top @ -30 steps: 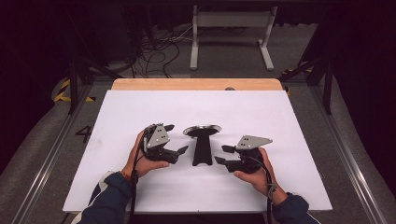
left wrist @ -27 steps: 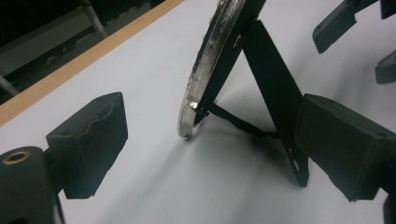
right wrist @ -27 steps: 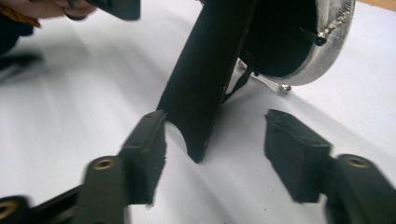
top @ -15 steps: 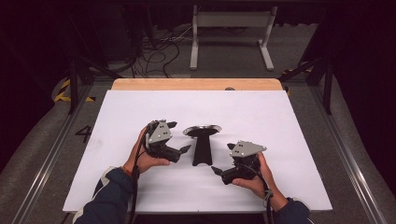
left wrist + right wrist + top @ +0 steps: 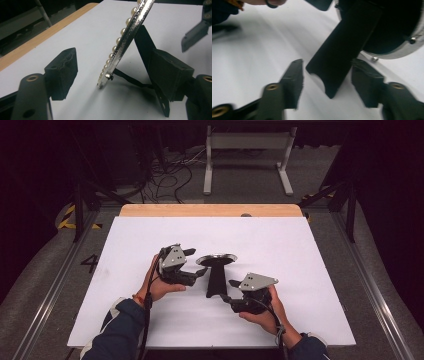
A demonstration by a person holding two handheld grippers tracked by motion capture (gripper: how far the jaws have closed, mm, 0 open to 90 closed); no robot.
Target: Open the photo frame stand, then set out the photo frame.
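The left gripper [image 5: 196, 264], a black two-jaw tool topped by a grey three-cornered plate, is reaching toward the small round picture frame with a silvery metal rim, a row of pearl-like beads and a black easel back [image 5: 216, 260]. In the left gripper view its jaws have just been closing, yet they are standing apart with the frame's rim [image 5: 127, 37] rising between them; the left pad is well clear of the rim, while the right pad is sitting against or just beside the black stand behind it, and whether it is pressing cannot be told. The frame is resting tilted on its lower edge on the white sheet.

The right gripper [image 5: 227, 291], of the same build, is pointing at the lower end of the long black support leg [image 5: 215, 282] that is sloping down from the back of the frame. In the right gripper view [image 5: 325, 82] its jaws have likewise just been closing and are standing half wide, one on each side of the leg's notched tip [image 5: 332, 77], with white showing between the pads and the leg, so nothing is being squeezed.

The frame is standing near the middle of the white rectangular table sheet [image 5: 300, 255], between the two hands. Behind the sheet a pale wooden strip of tabletop [image 5: 150, 210] is running along the far edge.
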